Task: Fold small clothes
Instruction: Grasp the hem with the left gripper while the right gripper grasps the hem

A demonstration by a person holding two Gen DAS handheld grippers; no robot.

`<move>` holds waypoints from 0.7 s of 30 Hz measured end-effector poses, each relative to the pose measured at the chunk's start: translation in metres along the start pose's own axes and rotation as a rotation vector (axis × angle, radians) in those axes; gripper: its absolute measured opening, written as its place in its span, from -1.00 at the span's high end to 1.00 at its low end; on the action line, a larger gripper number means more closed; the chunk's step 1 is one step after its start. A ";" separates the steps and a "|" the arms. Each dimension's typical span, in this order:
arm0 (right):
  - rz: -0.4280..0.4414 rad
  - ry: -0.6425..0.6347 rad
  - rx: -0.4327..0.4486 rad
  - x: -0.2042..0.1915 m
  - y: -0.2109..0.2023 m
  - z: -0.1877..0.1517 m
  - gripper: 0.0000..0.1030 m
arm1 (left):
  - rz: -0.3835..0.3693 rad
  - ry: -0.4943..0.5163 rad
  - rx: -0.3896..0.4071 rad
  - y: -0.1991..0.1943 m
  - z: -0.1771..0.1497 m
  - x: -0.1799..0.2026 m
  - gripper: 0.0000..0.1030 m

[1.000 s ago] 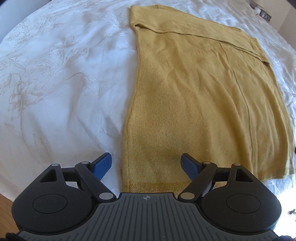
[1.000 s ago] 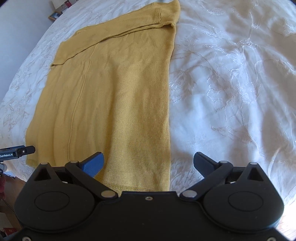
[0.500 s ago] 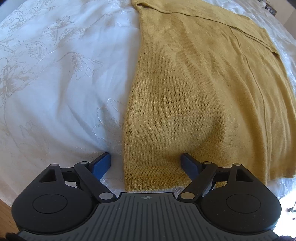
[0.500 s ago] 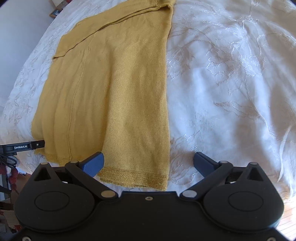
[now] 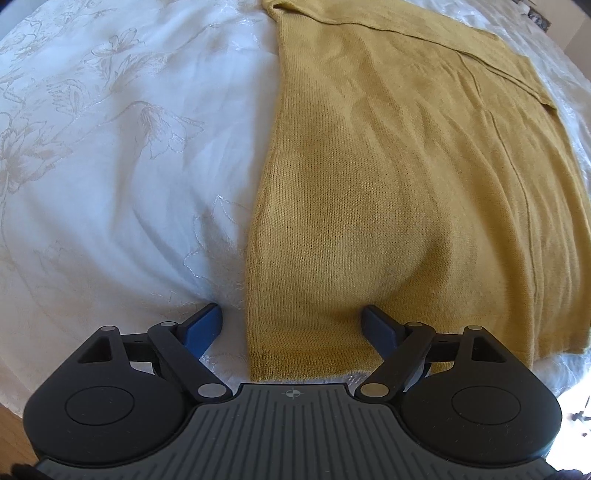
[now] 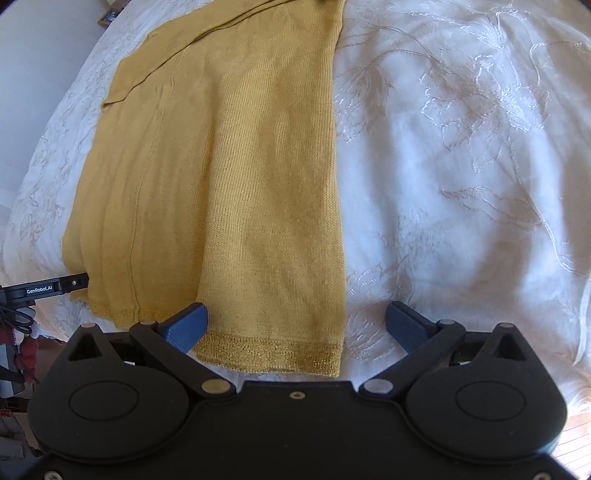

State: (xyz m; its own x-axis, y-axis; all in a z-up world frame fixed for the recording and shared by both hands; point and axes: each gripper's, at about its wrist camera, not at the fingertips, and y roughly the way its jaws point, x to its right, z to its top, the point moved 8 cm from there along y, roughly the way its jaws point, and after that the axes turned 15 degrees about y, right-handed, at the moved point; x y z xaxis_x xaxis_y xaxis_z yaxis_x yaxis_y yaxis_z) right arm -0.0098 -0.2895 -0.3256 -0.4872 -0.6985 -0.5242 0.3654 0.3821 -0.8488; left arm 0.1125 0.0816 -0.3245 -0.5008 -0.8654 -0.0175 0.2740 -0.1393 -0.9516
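Note:
A mustard-yellow knit garment (image 5: 406, 166) lies flat on a white embroidered bedspread (image 5: 110, 166), its sleeves folded in across the far end. My left gripper (image 5: 291, 325) is open, its blue pads straddling the garment's near left hem corner and pressing into the bed. The same garment (image 6: 221, 166) fills the left half of the right wrist view, with a glittery hem band along its near edge. My right gripper (image 6: 295, 321) stands open astride the near right hem corner; its left pad rests on the cloth, its right pad on the bedspread (image 6: 461, 166).
The black body of the other gripper (image 6: 48, 288) shows at the left edge of the right wrist view, by the garment's far hem corner. Wooden floor (image 5: 11, 435) shows past the bed's near edge. Small items sit on a shelf (image 6: 109, 16) beyond the bed.
Both grippers have come down onto the near hem, one at each corner. The garment looks larger and closer in both views. The left pads now dent the cloth and bedding.

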 end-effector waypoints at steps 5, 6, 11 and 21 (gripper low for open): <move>0.008 0.059 -0.006 0.006 0.005 0.002 -0.99 | 0.000 0.004 -0.002 0.000 0.002 0.002 -0.61; 0.007 0.064 -0.007 0.007 0.005 0.003 -0.99 | -0.002 0.005 -0.002 0.000 0.002 0.002 -0.61; -0.018 0.057 -0.014 0.005 0.007 0.002 -1.00 | 0.002 0.014 0.011 -0.003 0.001 0.003 -0.48; 0.014 0.046 -0.003 0.003 -0.004 -0.001 -0.31 | -0.001 0.075 0.075 -0.021 -0.004 0.014 0.60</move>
State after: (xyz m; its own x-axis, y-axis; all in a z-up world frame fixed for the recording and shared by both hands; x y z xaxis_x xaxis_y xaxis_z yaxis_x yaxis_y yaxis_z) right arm -0.0132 -0.2927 -0.3243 -0.5183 -0.6645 -0.5383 0.3700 0.3933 -0.8417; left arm 0.0971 0.0745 -0.3063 -0.5605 -0.8271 -0.0417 0.3322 -0.1784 -0.9262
